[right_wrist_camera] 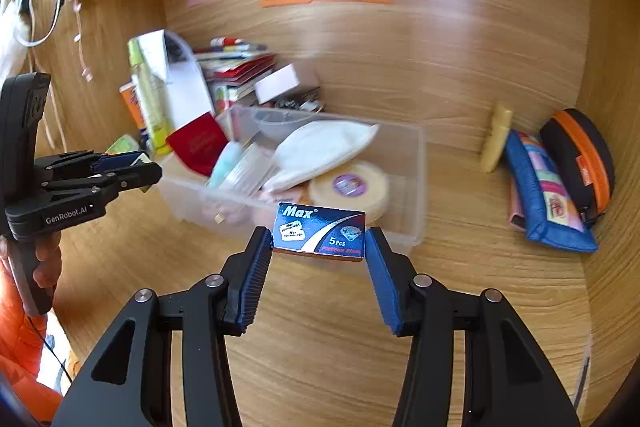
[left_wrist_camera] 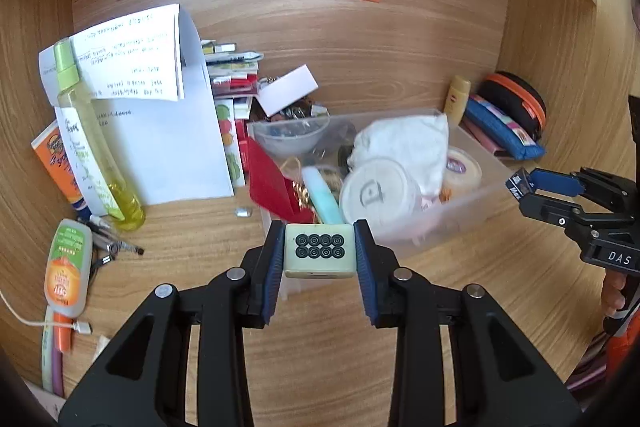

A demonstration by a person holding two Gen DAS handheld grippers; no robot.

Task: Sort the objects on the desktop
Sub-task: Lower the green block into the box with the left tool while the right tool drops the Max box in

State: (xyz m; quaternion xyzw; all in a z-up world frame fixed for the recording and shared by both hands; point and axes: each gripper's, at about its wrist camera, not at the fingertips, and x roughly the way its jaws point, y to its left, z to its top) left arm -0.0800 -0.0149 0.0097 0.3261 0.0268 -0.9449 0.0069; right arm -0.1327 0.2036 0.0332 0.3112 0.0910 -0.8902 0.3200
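My left gripper [left_wrist_camera: 319, 253] is shut on a cream mahjong tile [left_wrist_camera: 319, 251] with eight black rings on its face, held just in front of the clear plastic bin [left_wrist_camera: 472, 201]. My right gripper [right_wrist_camera: 319, 239] is shut on a small dark blue razor-blade box [right_wrist_camera: 320, 229] marked "Max", held over the bin's near rim [right_wrist_camera: 416, 227]. Each gripper shows in the other's view: the right gripper [left_wrist_camera: 524, 187] at the right edge with the box [left_wrist_camera: 518, 183], the left gripper [right_wrist_camera: 138, 167] at the left edge with the tile [right_wrist_camera: 143, 159] barely showing.
The bin holds a white cloth [left_wrist_camera: 404, 143], a white lid [left_wrist_camera: 374, 193], a tape roll [right_wrist_camera: 350, 187], a red pouch [left_wrist_camera: 270, 181] and a small bowl [left_wrist_camera: 290, 135]. A yellow spray bottle [left_wrist_camera: 88, 143], papers and tubes stand left. A blue pouch [right_wrist_camera: 548, 195] and an orange-trimmed case [right_wrist_camera: 580, 163] lie right.
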